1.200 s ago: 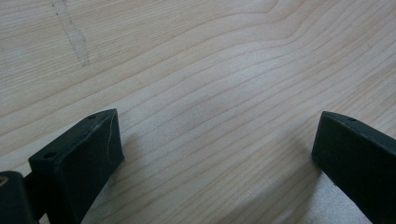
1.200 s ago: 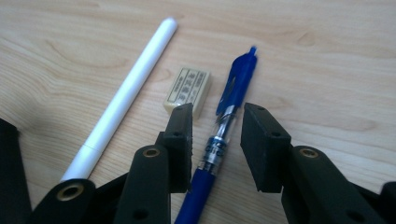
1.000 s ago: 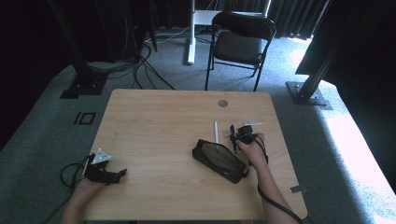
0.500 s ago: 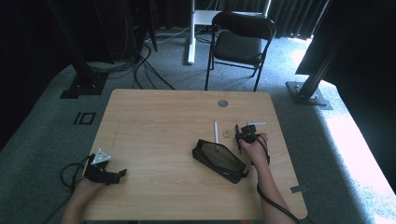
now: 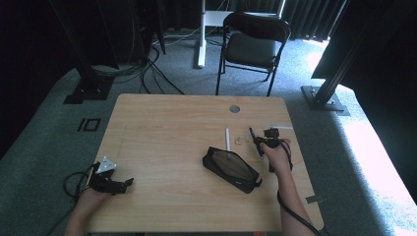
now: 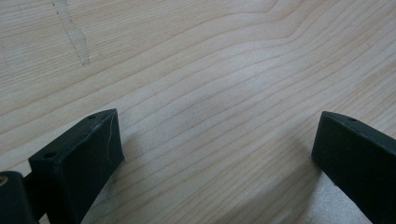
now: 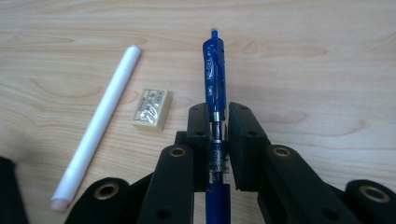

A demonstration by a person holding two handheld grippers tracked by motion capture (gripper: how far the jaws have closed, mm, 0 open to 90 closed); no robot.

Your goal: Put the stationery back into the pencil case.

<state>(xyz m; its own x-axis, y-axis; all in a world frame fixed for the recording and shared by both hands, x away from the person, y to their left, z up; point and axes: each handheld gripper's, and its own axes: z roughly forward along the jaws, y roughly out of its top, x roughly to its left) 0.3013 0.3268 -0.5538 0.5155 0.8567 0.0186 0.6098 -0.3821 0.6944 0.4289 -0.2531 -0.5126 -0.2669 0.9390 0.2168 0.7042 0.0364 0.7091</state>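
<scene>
Already the right gripper [image 7: 218, 135] is clamped on the blue plastic ballpoint pen [image 7: 214, 74], lifted off the pale wooden table [image 5: 162, 128]; stowing it in the black fabric pencil case [image 5: 231, 168] probably remains. Its own view reveals a white marker [image 7: 100, 121] and small eraser [image 7: 150, 108] nearby. Idle, the left gripper [image 6: 217, 154] stands apart.

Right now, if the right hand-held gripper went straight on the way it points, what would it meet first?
Likely bare table. The right hand-held gripper, shut on the blue pen, points past the eraser and white pen, which lie to its left. Depth is unclear.
</scene>
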